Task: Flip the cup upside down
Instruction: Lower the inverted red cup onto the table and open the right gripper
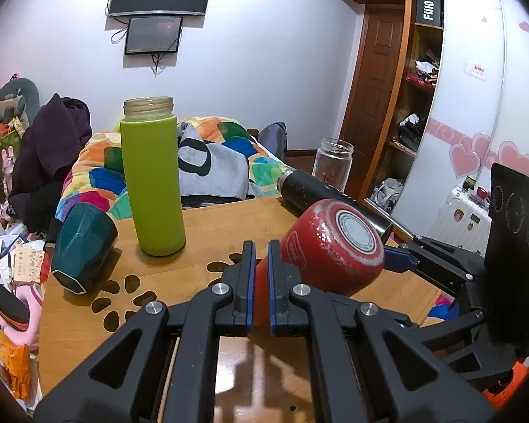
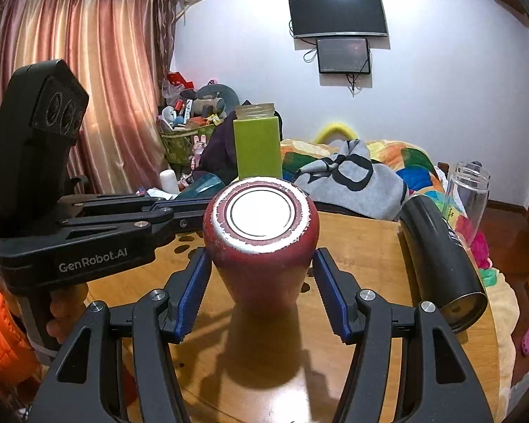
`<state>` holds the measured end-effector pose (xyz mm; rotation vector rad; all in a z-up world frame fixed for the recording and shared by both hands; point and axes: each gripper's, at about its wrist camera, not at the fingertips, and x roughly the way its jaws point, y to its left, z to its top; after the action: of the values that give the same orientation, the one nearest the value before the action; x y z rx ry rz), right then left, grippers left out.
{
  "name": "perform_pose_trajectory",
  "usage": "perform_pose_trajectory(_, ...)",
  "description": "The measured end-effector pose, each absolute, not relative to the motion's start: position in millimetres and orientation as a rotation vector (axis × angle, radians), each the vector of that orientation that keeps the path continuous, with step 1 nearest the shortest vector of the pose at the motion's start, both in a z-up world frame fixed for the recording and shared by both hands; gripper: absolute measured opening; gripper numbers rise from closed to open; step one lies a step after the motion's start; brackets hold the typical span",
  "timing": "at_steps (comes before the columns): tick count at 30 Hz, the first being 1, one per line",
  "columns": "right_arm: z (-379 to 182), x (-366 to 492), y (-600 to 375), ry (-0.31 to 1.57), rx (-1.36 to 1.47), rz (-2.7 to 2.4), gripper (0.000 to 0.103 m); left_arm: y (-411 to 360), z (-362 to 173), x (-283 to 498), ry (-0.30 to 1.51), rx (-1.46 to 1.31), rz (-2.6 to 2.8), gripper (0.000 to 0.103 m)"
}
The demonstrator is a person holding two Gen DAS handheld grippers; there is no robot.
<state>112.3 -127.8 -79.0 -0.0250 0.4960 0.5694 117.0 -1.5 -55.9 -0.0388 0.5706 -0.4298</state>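
A red cup [image 2: 261, 243] with a worn white base stands upside down on the wooden table [image 2: 366, 246], its base facing up. My right gripper [image 2: 261, 292] is open, its blue pads on either side of the cup without touching it. In the left wrist view the red cup [image 1: 329, 246] shows just right of my left gripper [image 1: 261, 271], which is nearly shut with only a narrow gap between the pads; the cup's narrow end lies behind that gap, and contact is unclear. The left gripper's body shows at the left of the right wrist view.
A tall green bottle [image 1: 153, 179] stands at the table's back. A dark teal cup [image 1: 83, 246] lies on its side at the left edge. A black flask [image 2: 441, 264] lies on the right. A clear glass jar [image 1: 333, 162] stands at the far right edge. A bed with a colourful blanket [image 1: 208, 155] lies behind.
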Motion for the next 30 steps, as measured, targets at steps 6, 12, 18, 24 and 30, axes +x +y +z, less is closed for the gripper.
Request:
perform_pose_trajectory(6,-75.5,128.1,-118.7,0.509,-0.028,0.568,0.056,3.5,-57.8,125.2,0.578,-0.047,-0.398,0.003)
perform_pose_trajectory(12,-75.2,137.3,-112.7,0.515,-0.025,0.570,0.056,12.4,-62.0,135.7,0.600,-0.071,-0.385,0.003)
perform_pose_trajectory(18,-75.4,140.0,-110.4,0.517,-0.014,0.579,0.056,14.8,-64.9,142.7,0.615,-0.085,-0.369,0.003)
perform_pose_trajectory(24,-75.4,139.9,-107.8,0.515,-0.023,0.581,0.056,16.3,-65.9,145.0,0.621,-0.083,-0.366,0.005)
perform_pose_trajectory(30,-75.1,141.0,-108.8,0.523,-0.006,0.582,0.057,18.2,-65.2,146.0,0.623,-0.082,-0.343,0.018)
